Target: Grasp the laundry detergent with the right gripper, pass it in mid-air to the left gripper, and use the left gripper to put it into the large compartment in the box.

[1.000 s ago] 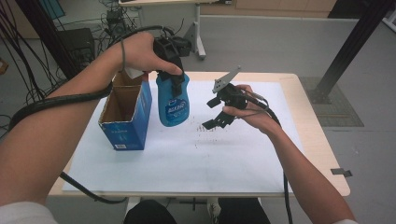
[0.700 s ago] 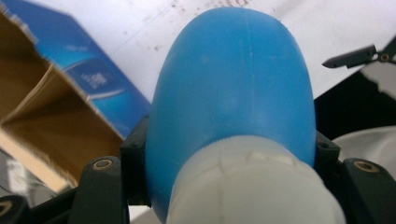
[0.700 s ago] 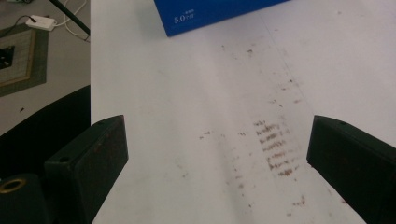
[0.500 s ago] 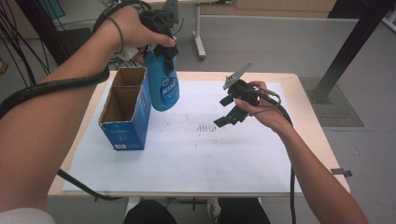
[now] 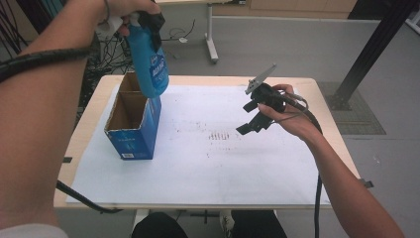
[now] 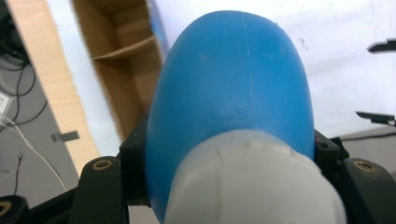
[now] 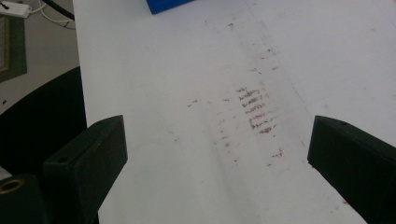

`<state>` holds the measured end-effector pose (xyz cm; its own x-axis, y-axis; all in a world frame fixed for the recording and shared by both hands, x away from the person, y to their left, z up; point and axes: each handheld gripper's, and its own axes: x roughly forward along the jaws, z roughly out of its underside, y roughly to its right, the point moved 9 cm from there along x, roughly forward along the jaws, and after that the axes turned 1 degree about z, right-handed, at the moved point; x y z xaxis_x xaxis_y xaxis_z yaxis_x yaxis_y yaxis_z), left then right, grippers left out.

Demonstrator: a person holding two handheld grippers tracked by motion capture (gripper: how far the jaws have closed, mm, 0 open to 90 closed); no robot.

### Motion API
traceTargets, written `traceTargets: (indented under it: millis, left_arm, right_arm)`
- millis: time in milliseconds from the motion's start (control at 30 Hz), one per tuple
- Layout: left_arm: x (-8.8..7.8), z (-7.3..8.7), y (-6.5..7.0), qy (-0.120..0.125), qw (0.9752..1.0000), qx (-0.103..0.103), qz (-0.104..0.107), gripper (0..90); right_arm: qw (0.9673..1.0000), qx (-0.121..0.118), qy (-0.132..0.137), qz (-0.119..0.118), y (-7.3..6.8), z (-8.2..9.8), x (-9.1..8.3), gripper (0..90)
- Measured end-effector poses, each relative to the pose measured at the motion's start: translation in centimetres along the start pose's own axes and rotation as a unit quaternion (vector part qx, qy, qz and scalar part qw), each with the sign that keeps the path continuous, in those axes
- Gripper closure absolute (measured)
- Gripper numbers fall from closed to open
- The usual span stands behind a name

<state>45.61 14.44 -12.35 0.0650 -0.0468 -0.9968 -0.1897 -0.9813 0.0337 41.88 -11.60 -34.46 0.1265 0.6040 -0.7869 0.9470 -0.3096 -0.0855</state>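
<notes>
The blue bottle (image 5: pixel 148 59) hangs in the air above the far end of the open cardboard box (image 5: pixel 132 121), gripped only near its white cap end. That is where the risk seems greatest: the body is smooth and rounded, it tapers toward the neck, and most of its weight hangs below the hold, so it could slide or swing out of the jaws if the hand tilts or jerks. If it dropped from here it would probably strike the box rim or the inner divider, tip the light box over, or roll across the white sheet (image 5: pixel 208 148) covering the desk (image 5: pixel 322 99). Lowering it off-centre could also catch it on the divider, since the box is narrow and split into compartments.

The left gripper (image 6: pixel 224 163) is pinching the bottle, one jaw pressed against each side of the blue body just above the white cap, as its own view shows. Nothing else touches the bottle.

The right gripper (image 7: pixel 215 154) is spread wide and holds nothing. It hovers over the stained middle of the sheet, well apart from the box and bottle, its jaws pointing down toward the rusty smudges (image 7: pixel 254 107) without touching them.
</notes>
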Motion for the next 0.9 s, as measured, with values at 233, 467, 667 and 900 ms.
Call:
traceTargets:
  millis: [233, 467, 667, 900]
  left_arm:
    - [-2.4, 0.1, -2.2, 0.017, 0.9989, -0.044, -0.002, 37.5]
    - [-4.5, 0.3, -4.1, 0.028, 0.9964, -0.080, -0.011, 37.6]
    - [-5.3, 0.5, -5.7, 0.035, 0.9937, -0.105, -0.017, 37.6]
    - [-5.2, 0.6, -6.8, 0.042, 0.9916, -0.121, -0.019, 37.6]
  right_arm:
    - [1.0000, -0.001, -0.007, 0.006, 0.0, 0.2, -0.6, 4.9]
    - [0.9999, 0.000, -0.016, 0.005, -0.2, 0.2, -0.7, 5.0]
    - [0.9997, -0.004, -0.023, 0.004, -0.3, 0.1, -0.5, 5.2]
    - [0.9996, -0.004, -0.025, 0.008, -0.2, 0.0, -0.6, 5.2]
